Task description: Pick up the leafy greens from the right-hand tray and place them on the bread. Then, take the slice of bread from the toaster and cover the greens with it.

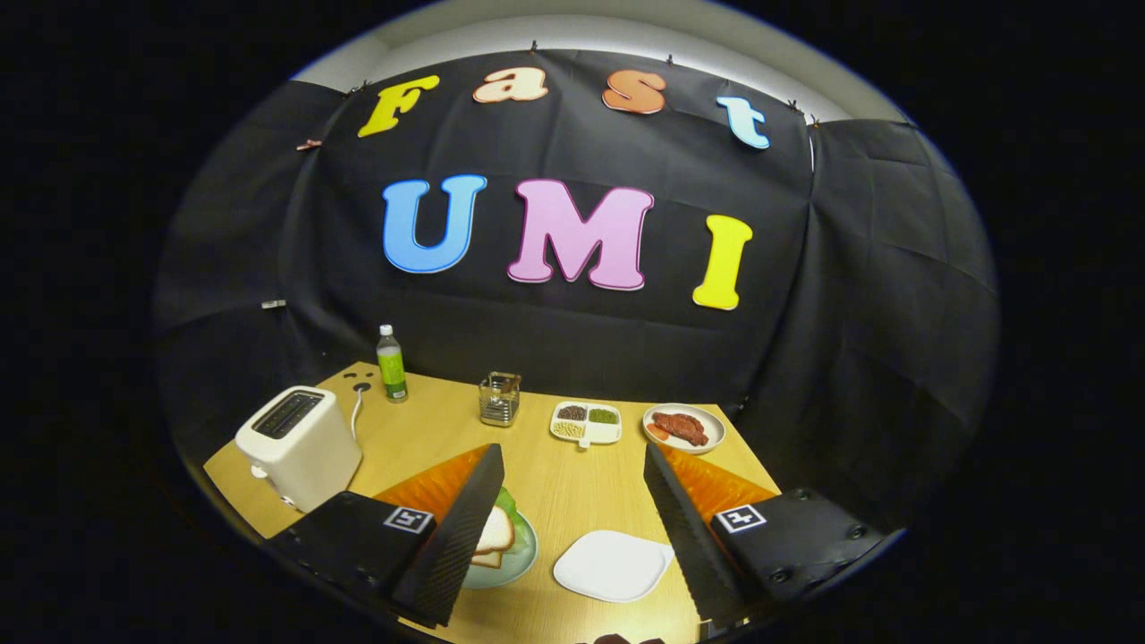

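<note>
gripper (pixel 572 514) fingers spread wide, empty, above table | bread (pixel 495 532) lay over leafy greens (pixel 512 507) on plate | toaster (pixel 300 445) slots looked empty | task judged done

No readable text anywhere (the bottle (pixel 391 363) label is too small to read).

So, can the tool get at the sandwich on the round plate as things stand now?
Probably yes. The tool is open, holding nothing. The sandwich, bread over greens, lies on the round plate just behind the left finger, with nothing on top. The toaster stands off to the side, so a small sideways shift looks enough.
</note>
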Demonstrator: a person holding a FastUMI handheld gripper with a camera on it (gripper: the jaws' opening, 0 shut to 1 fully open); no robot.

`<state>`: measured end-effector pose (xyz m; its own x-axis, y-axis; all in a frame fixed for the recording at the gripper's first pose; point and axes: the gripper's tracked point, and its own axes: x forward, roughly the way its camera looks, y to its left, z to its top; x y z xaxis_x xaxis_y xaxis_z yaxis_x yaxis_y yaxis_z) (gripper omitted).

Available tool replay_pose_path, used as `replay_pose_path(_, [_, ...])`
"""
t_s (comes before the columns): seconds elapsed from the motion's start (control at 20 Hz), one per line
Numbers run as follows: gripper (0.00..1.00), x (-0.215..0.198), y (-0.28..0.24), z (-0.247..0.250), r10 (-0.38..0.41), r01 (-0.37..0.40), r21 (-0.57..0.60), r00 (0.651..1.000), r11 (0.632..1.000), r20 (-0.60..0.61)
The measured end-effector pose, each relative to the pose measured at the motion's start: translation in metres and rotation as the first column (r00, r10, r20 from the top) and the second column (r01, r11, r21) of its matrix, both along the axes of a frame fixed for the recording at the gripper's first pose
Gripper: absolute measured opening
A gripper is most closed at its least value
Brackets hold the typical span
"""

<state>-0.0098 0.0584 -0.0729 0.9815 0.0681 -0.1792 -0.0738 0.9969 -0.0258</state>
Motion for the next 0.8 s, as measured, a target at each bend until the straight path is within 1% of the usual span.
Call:
replay_pose_path(0.15, [0.98,-0.025,-0.002,0.029,0.048,-0.049,0.006,0.996,0.999,0.070])
replay_pose_path(0.25, [0.98,-0.040,-0.007,0.037,0.070,-0.072,0.018,0.994,0.997,0.089])
replay_pose_path(0.4, [0.98,-0.052,-0.016,0.039,0.084,-0.090,0.067,0.992,0.994,0.092])
replay_pose_path(0.5, [0.98,-0.056,-0.025,0.037,0.077,-0.085,0.093,0.993,0.992,0.088])
replay_pose_path(0.65, [0.98,-0.056,-0.038,0.032,0.049,-0.057,0.106,0.996,0.993,0.077])
replay_pose_path(0.8, [0.98,-0.053,-0.041,0.023,0.033,-0.039,0.111,0.998,0.993,0.055])
